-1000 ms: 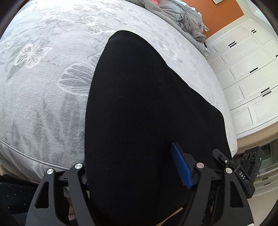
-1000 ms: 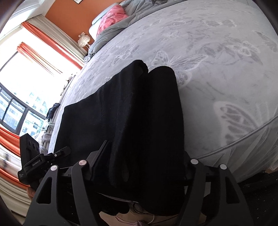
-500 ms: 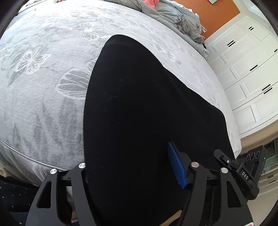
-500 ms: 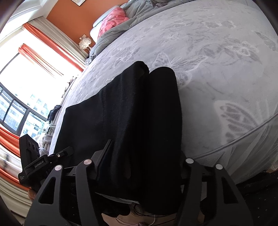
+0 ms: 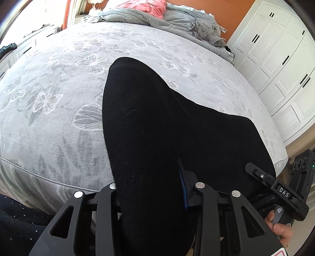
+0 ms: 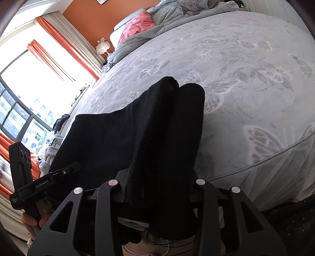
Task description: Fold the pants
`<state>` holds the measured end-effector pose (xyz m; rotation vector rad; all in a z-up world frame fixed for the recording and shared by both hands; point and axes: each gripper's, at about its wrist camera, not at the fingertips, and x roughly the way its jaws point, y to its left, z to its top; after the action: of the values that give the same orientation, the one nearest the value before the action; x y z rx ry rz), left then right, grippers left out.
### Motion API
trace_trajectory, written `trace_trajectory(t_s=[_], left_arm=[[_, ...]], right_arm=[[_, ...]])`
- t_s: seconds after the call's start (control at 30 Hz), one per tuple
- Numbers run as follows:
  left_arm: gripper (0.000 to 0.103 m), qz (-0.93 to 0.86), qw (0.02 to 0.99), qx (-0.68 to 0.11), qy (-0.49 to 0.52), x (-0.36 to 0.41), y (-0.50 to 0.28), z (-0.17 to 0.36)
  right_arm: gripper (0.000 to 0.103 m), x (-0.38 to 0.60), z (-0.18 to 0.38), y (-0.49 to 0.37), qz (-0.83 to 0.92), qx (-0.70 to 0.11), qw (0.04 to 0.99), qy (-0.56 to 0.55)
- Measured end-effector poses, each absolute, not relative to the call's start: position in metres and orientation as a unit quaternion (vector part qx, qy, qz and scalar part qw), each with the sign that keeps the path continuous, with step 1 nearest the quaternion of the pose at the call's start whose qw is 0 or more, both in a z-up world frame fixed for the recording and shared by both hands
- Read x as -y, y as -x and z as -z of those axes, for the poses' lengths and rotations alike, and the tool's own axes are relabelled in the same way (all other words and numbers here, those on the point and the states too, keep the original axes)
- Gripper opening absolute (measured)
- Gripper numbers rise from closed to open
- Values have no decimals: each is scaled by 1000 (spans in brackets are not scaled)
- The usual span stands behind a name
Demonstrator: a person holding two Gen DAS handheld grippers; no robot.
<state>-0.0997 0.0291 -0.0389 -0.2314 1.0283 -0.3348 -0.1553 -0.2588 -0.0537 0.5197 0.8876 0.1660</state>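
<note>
1. With both grippers at the near bed edge, you hold the pants [image 5: 157, 137] by their near end: the left gripper [image 5: 151, 189] is clamped on one fold of black cloth, and the right gripper [image 6: 157, 187] is clamped on the other, so the end lifts evenly.
2. Beyond your grip the pants lie on the bed [image 5: 59, 118], legs doubled side by side, ready to carry the near end over.
3. Compared with a second ago, you have raised and tilted both grippers; more of the far bedding [image 5: 157, 17] shows.
</note>
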Motion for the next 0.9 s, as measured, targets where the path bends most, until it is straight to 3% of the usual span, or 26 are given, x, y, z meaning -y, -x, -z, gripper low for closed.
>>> trace_trajectory(t_s=[0.9], left_arm=[[32, 127, 851, -503, 86, -13, 101, 48]], right_arm=[[36, 264, 67, 160, -76, -431, 858, -269]])
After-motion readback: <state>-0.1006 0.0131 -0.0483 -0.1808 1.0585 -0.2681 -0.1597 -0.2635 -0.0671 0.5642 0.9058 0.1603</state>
